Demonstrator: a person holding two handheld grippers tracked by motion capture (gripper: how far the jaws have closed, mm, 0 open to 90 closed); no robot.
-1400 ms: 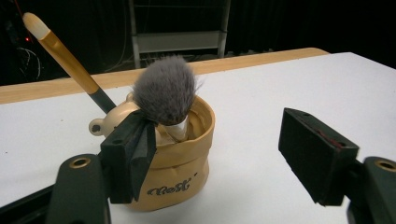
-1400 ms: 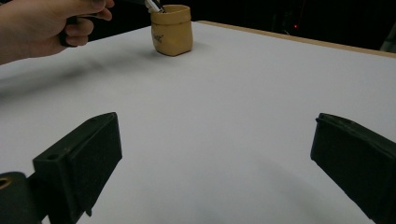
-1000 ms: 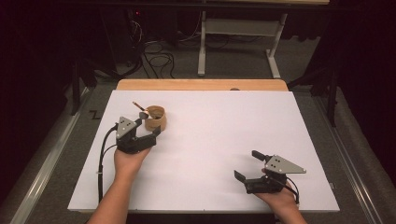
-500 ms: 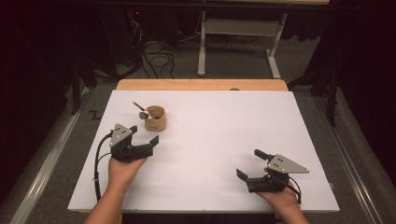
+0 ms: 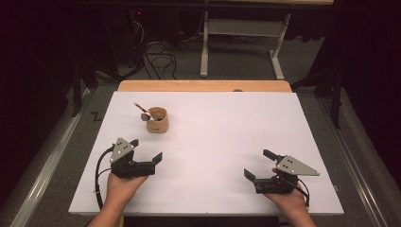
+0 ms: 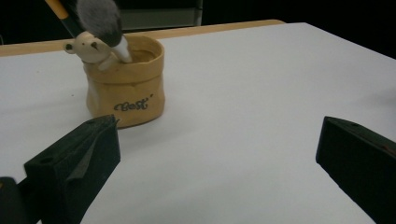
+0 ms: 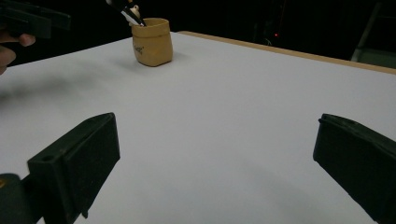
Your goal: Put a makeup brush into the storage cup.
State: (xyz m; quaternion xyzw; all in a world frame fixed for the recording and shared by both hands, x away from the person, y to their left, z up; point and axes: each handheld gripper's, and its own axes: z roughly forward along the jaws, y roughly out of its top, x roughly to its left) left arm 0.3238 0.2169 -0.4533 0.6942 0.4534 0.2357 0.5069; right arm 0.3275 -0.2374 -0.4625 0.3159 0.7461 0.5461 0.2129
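A tan pouch (image 5: 157,121) lettered "Best" stands upright on the white table (image 5: 227,127), left of centre. A brush (image 5: 142,111) with an orange handle and grey bristles leans out of it, and in the left gripper view a small bear figure (image 6: 88,45) sits on its rim. My left gripper (image 5: 146,149) is a short way in front of the pouch (image 6: 125,84) and apart from it. Its jaws have just been opening and stand open with nothing between them (image 6: 215,154). My right gripper (image 5: 257,163) rests open near the front right, also with nothing in it (image 7: 215,154).
A wooden strip (image 5: 203,85) borders the table's far edge. Beyond it are a white frame's legs (image 5: 239,52) and cables (image 5: 158,54) on the dark floor. The left gripper (image 7: 32,21) and its hand appear at the top left of the right gripper view.
My left gripper has drawn back from the pouch toward the table's near edge, with its jaws spreading wider. The brush stays in the pouch. The right gripper has kept still.
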